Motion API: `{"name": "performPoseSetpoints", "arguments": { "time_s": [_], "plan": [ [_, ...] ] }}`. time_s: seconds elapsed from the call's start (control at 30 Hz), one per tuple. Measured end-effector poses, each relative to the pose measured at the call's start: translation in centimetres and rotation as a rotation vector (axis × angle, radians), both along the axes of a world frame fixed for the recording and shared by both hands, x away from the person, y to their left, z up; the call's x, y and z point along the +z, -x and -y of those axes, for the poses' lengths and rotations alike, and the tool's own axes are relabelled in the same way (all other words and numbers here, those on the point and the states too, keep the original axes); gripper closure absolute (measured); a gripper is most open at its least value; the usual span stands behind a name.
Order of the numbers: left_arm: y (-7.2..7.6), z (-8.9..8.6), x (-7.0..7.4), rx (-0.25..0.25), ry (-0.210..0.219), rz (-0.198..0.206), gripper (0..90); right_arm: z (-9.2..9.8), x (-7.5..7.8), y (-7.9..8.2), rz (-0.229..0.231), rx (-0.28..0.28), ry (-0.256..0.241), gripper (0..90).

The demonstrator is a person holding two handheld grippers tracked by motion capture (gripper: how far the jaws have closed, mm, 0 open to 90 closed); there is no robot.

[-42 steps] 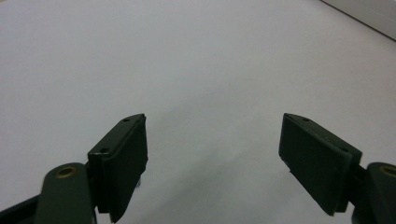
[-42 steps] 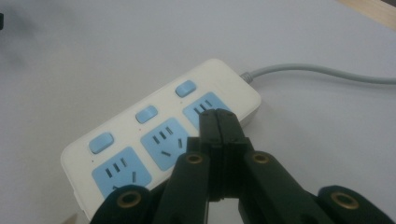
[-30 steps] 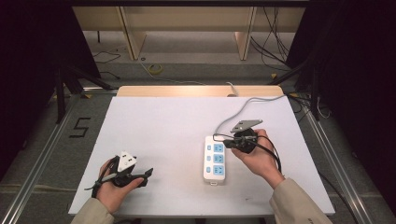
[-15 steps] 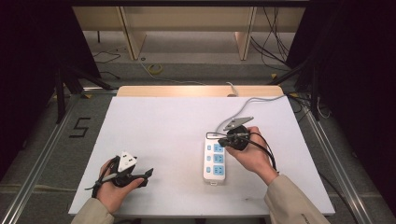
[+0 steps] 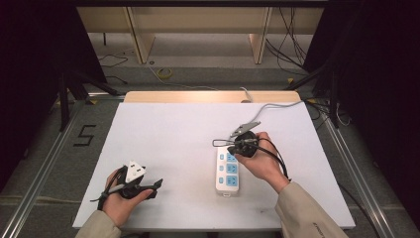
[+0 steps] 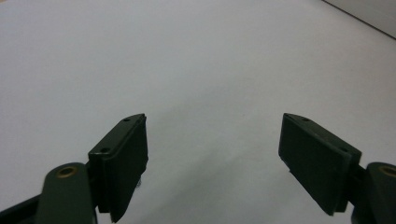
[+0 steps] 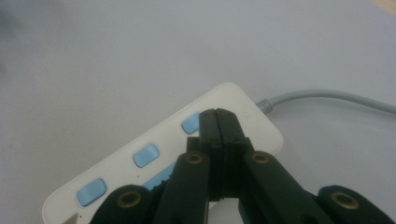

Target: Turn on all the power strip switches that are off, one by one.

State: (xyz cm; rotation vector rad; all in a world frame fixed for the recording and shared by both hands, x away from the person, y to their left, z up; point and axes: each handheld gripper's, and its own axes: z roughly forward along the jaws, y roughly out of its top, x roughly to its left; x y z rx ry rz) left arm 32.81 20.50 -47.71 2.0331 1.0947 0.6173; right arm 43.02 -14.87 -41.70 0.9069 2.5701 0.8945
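White table (image 5: pixel 168 139), seen from above. The power strip (image 5: pixel 227 170), white with three blue switches, lies on the table's right half, its length running toward and away from the person; its grey cord (image 5: pixel 277 105) leaves the far end and trails to the table's back edge. The right gripper (image 5: pixel 221 143) is held over the strip's far end, pointing left. In the right gripper view its jaws are pressed flat together with nothing between them, and their tips (image 7: pixel 217 114) sit directly above the strip (image 7: pixel 154 154), beside the blue switch (image 7: pixel 191 122) nearest the cord end (image 7: pixel 327 97); whether they touch the casing cannot be told. The left gripper (image 5: pixel 157 185) rests at the table's near left corner, well apart from the strip. Its jaws are spread wide, holding nothing, with bare table (image 6: pixel 196 60) between them.
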Motion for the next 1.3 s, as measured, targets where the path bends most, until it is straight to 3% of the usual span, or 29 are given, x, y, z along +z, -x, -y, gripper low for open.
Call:
{"name": "performPoseSetpoints", "arguments": {
  "time_s": [1.3],
  "plan": [
    [0.0, 0.0, 0.0, -0.008, -0.006, 0.0, 24.2, -3.2, -1.4, -1.7, -0.06, 0.029, 0.067, 90.0]
  ]
}}
